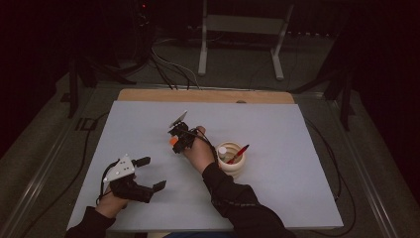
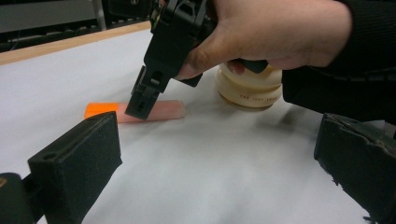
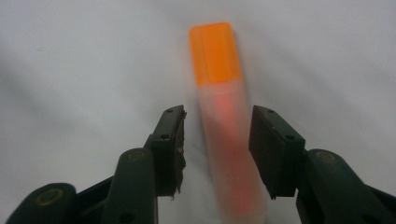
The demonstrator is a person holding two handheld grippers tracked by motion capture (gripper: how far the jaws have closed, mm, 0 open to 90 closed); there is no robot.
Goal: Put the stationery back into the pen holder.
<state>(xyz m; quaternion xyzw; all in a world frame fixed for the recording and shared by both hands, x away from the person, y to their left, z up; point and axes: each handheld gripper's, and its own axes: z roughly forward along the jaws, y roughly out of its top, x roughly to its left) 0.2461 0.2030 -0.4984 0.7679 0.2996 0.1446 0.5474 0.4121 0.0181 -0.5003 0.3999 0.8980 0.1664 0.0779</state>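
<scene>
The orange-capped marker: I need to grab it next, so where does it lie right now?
The orange-capped marker lies flat on the white table cover, between the open jaws of the right gripper, left of the cream pen cup in the high view.

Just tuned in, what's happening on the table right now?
The right hand-held gripper is lowered over an orange-capped marker lying flat on the white table cover, one jaw on each side of the barrel, pads not yet pressing it. A cream pen cup with other pens stands beside that hand. The left hand-held gripper waits open, holding nothing.
</scene>
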